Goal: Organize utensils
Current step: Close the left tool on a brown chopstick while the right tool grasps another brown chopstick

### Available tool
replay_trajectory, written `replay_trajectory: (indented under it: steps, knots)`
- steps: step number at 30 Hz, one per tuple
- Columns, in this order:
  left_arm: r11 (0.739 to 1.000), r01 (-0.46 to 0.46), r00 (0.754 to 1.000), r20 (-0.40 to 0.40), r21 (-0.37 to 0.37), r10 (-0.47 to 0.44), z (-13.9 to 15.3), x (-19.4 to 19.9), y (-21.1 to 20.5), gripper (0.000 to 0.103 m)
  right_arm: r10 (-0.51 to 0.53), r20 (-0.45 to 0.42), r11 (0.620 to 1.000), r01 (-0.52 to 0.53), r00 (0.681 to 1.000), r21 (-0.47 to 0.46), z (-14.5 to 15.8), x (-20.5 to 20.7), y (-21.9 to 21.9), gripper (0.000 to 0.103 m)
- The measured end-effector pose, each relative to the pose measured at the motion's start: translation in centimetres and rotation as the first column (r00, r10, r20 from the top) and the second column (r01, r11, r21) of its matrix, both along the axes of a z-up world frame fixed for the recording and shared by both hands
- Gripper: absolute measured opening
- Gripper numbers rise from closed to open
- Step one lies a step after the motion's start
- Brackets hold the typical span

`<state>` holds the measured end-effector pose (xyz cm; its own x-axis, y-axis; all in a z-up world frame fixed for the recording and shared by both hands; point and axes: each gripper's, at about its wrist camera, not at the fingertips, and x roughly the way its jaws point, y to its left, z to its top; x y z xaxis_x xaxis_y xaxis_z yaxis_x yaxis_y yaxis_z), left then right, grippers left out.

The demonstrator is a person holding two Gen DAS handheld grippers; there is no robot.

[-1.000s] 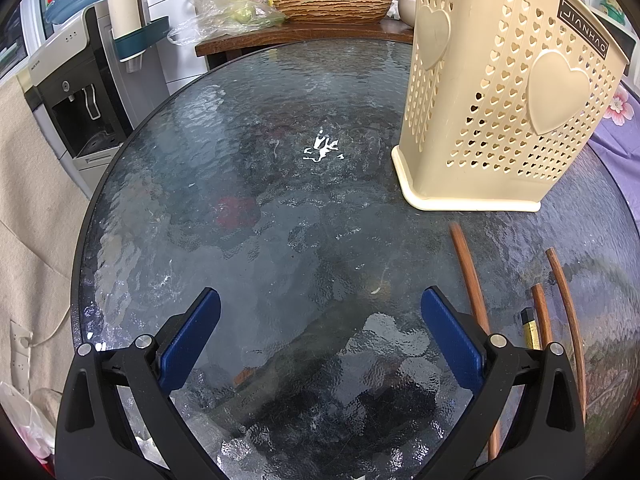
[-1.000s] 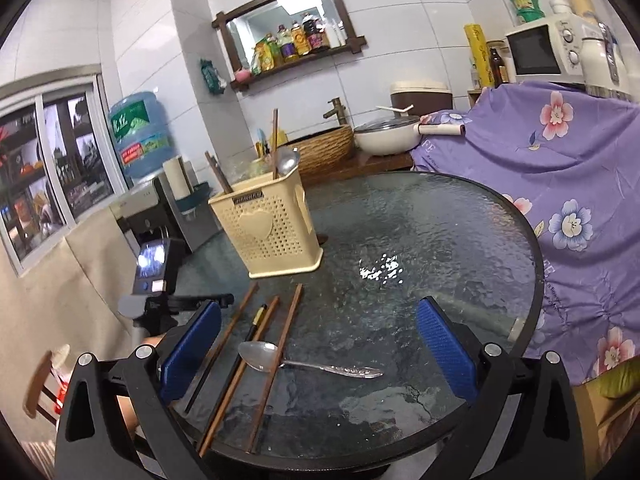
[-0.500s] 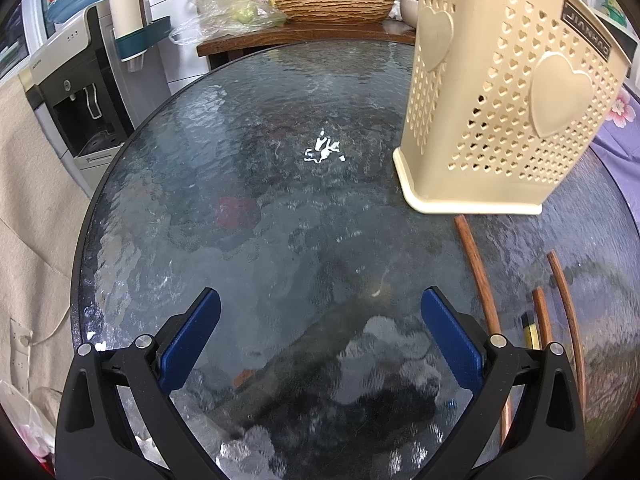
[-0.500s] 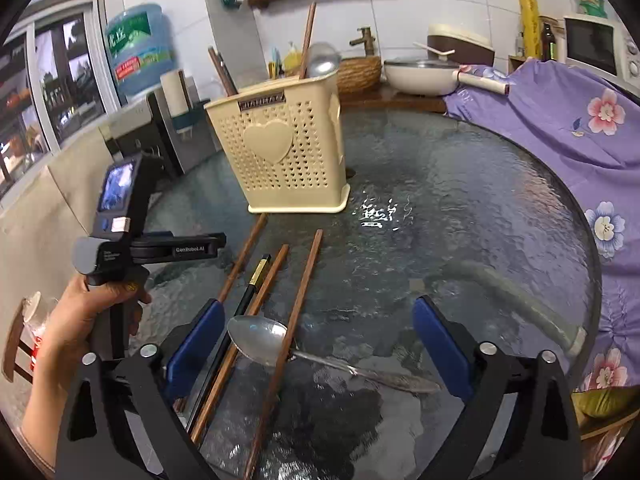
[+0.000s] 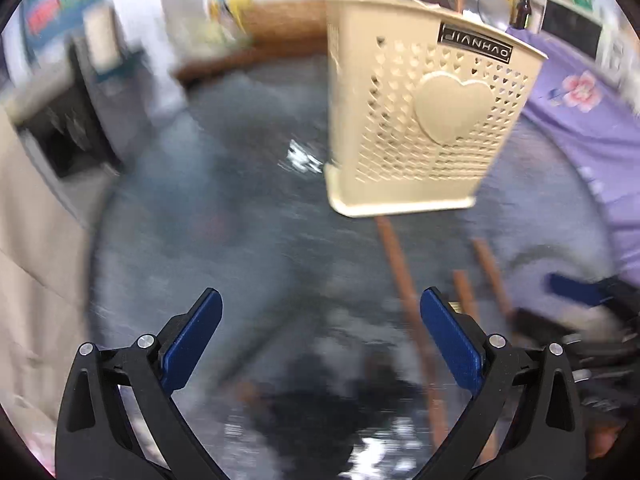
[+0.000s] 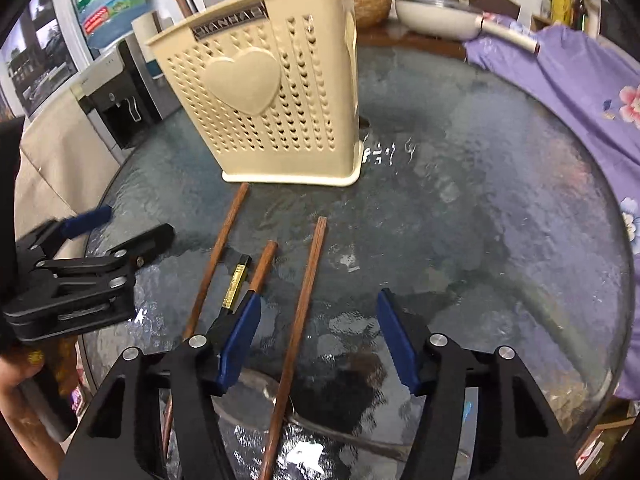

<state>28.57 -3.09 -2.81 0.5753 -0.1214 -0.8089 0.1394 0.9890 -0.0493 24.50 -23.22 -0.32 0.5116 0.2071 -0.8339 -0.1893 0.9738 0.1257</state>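
Note:
A cream perforated utensil basket [image 6: 276, 108] stands on the round glass table [image 6: 480, 208] and holds chopsticks and a spoon; it also shows in the blurred left wrist view [image 5: 420, 120]. Brown chopsticks [image 6: 300, 312] and a black one with a gold band [image 6: 234, 288] lie in front of it, and the brown ones show in the left wrist view [image 5: 404, 288]. A metal spoon [image 6: 260, 390] lies under my right gripper [image 6: 318, 340], which is open and low over the chopsticks. My left gripper [image 5: 320, 340] is open and empty over bare glass; it shows at the left of the right wrist view [image 6: 120, 236].
A water dispenser [image 6: 116, 92] stands beyond the table's left edge. A purple flowered cloth [image 6: 580, 92] lies along the right edge. A wooden counter with a woven bowl [image 6: 372, 6] and a white pan [image 6: 436, 16] is behind the basket.
My right gripper has dropped and moved forward over the spoon and chopsticks. My left gripper has swung right toward the chopsticks, blurring its view.

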Motion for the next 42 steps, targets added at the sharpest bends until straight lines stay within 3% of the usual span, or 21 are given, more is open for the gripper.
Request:
replay_trajectory:
  steps: [3, 5, 8, 12, 16, 31, 42]
  knots:
    - [0.998, 0.009, 0.998, -0.053, -0.057, -0.012, -0.2, 1.7, -0.5, 0.094, 0.007, 0.014, 1.0, -0.007, 1.0, -0.016, 0.2, -0.1, 0.3, 0.057]
    - [0.997, 0.01, 0.996, -0.082, -0.076, -0.016, -0.4, 2.8, -0.8, 0.078, 0.006, 0.013, 1.0, -0.006, 1.0, -0.01, 0.2, 0.0, 0.4, 0.057]
    - [0.996, -0.002, 0.991, -0.134, -0.089, -0.01, -1.2, 4.4, -1.5, 0.065, 0.004, 0.013, 1.0, -0.003, 1.0, -0.014, 0.1, 0.1, 0.4, 0.057]
    - [0.995, 0.014, 0.989, -0.143, -0.099, -0.028, -1.5, 5.2, -2.7, 0.059, 0.013, 0.004, 0.999, -0.013, 1.0, -0.033, -0.3, 0.7, 0.9, 0.052]
    - [0.998, 0.029, 0.988, -0.149, -0.054, -0.037, -1.5, 5.7, -4.3, 0.054, 0.014, -0.007, 0.999, -0.014, 1.0, -0.032, -0.6, 1.0, 1.1, 0.049]
    - [0.994, 0.084, 0.984, -0.164, 0.074, -0.071, -1.5, 7.1, -8.0, 0.054, -0.004, -0.041, 0.997, 0.001, 0.999, -0.074, -1.3, 3.1, 2.2, 0.032]
    - [0.99, 0.119, 0.982, -0.157, 0.082, -0.105, -1.6, 7.2, -8.7, 0.051, 0.026, -0.064, 0.992, -0.033, 0.998, -0.12, -1.2, 3.8, 2.2, 0.01]
